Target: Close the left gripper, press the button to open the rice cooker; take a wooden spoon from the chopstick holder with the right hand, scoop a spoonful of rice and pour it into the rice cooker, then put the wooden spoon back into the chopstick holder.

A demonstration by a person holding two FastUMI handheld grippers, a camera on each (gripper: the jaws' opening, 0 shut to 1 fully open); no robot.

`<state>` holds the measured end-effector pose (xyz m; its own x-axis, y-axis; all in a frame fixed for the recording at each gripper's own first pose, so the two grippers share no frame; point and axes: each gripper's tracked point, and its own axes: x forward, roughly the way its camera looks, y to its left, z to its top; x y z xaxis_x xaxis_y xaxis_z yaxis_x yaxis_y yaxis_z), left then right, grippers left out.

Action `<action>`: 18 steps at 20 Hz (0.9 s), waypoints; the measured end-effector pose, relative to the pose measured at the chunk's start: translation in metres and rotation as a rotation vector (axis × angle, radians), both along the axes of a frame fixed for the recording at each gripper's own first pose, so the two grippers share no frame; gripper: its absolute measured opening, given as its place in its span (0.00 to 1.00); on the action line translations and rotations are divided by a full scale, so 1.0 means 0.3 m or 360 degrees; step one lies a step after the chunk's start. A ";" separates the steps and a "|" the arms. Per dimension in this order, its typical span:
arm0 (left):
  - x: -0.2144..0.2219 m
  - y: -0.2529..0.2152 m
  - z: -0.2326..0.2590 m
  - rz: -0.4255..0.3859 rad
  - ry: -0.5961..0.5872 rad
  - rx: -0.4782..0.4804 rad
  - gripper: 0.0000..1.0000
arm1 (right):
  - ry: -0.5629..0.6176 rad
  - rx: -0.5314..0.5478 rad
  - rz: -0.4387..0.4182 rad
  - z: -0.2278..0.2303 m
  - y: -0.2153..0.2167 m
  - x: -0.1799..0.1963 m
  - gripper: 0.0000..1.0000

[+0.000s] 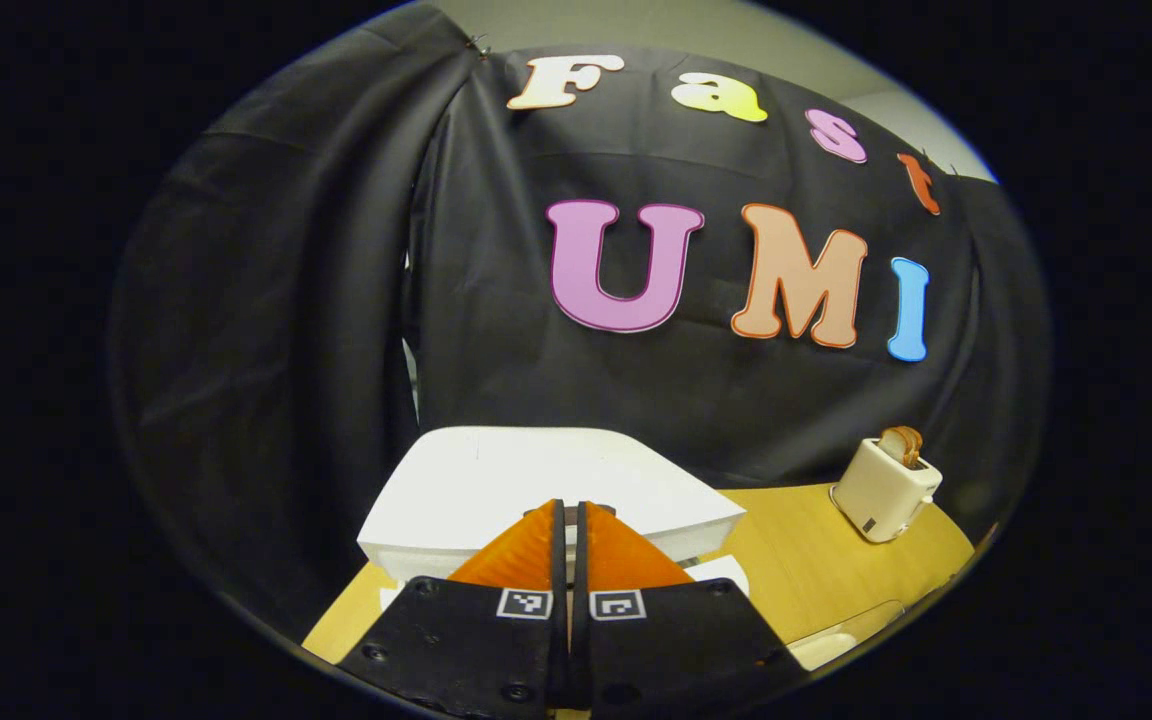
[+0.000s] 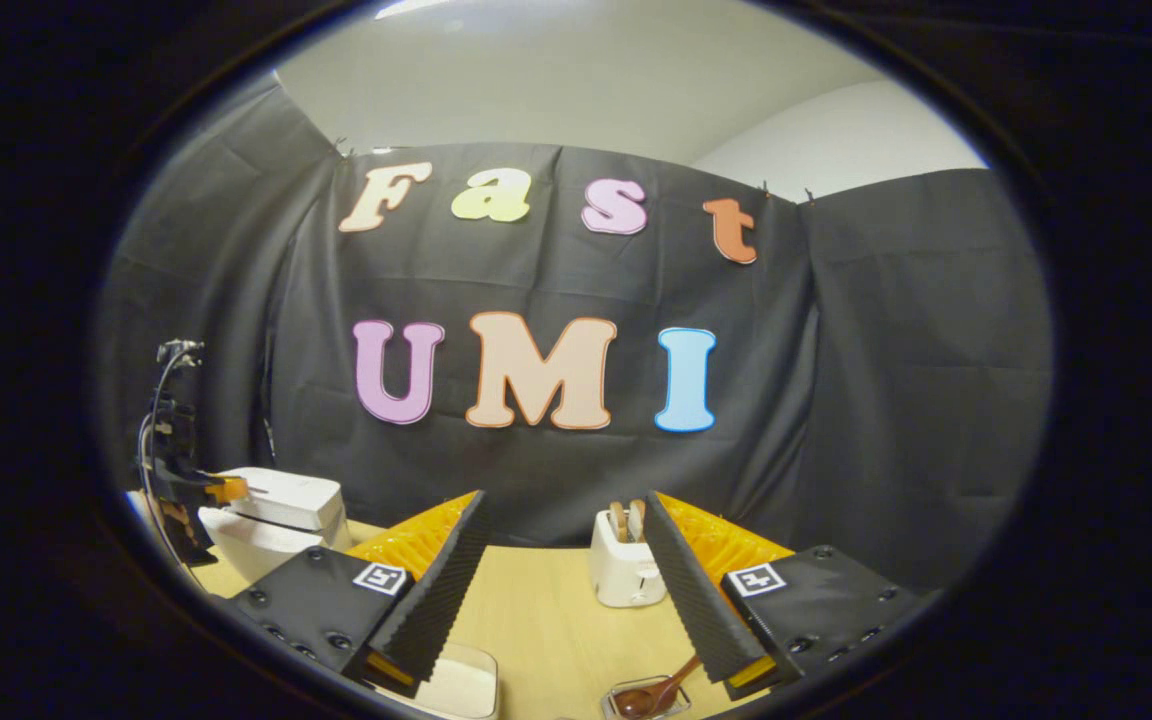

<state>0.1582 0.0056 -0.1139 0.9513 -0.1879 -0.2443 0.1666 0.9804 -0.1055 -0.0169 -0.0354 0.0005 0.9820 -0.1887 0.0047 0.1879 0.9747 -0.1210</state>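
Against rice cooker (image 1: 546,490) lid, left gripper (image 1: 568,520) fully closed (nothing held); right gripper (image 2: 566,560) wide apart, holding nothing.

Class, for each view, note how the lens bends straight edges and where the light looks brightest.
Left gripper view: the table edge curves and the rice cooker lid is glaringly bright. Right gripper view: the cloth's top edge bows, and the ceiling above is brightest.
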 end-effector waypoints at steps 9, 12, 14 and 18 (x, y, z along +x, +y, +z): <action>-0.152 -0.092 0.236 -0.0111 -0.0223 -0.0040 0.78 | 0.0002 0.0073 -0.0022 -0.017 -0.122 -0.024 0.94; -0.220 -0.108 0.288 -0.0098 -0.0253 -0.0077 0.88 | 0.0011 0.0104 -0.0043 -0.034 -0.187 -0.025 1.00; -0.258 -0.122 0.309 -0.0079 -0.0273 -0.0099 0.94 | 0.0019 0.0120 -0.0053 -0.051 -0.231 -0.022 1.00; -0.324 -0.149 0.338 -0.0075 -0.0298 -0.0076 0.95 | 0.0124 0.0123 -0.0118 -0.158 -0.349 -0.003 0.99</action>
<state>0.0611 -0.0391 -0.0126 0.9693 -0.2401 -0.0536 0.2329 0.9657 -0.1144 -0.0177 -0.1400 -0.0469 0.9622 -0.2574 -0.0884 0.2525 0.9655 -0.0631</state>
